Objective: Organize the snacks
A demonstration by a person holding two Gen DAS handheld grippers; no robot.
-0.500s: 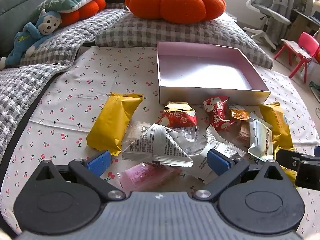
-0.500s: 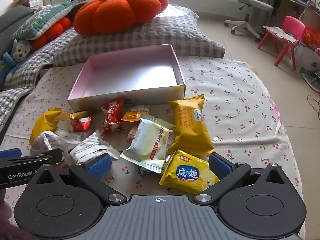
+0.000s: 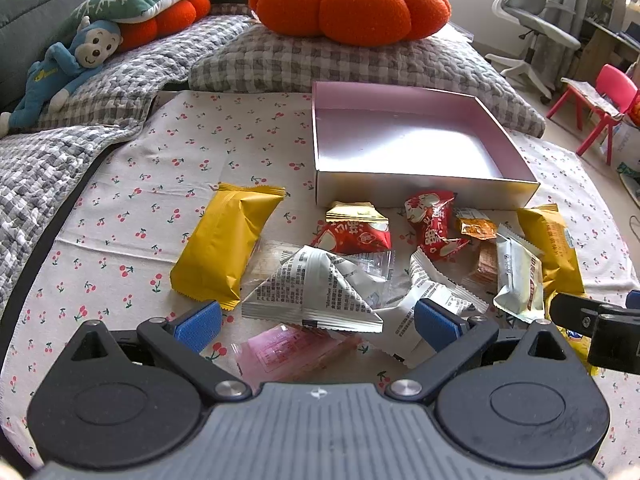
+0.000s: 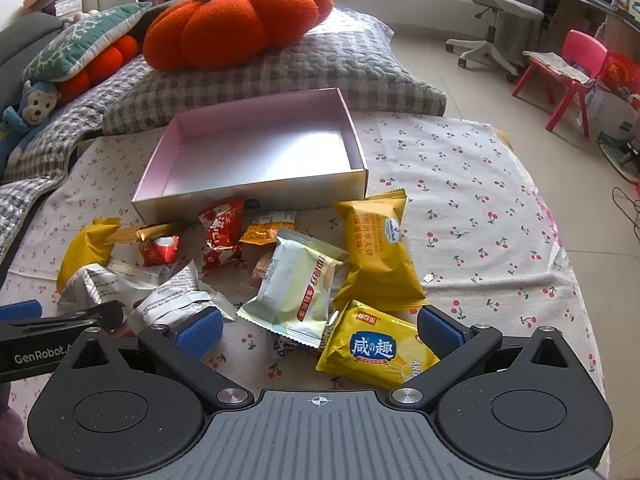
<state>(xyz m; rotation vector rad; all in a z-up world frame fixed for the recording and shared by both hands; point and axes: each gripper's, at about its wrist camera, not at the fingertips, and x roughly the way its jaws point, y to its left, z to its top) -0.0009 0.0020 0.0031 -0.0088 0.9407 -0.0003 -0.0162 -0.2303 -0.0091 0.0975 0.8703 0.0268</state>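
Grippers hang low over the bed, left gripper [image 3: 318, 322] and right gripper [image 4: 320, 330] both spread wide and holding nothing. Snacks [image 4: 296, 284] lie heaped just past them, and the empty box [image 3: 420, 190] sits behind. Slippery wrappers overlap, so a grab might lift two or drop one.

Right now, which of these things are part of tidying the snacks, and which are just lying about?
Part of the job:
- shallow pink cardboard box, nothing in it
- loose heap of wrapped snacks in front of it
- both grippers, open

Just lying about:
- orange pumpkin-shaped plush cushion
- blue monkey soft toy
- small pink plastic chair
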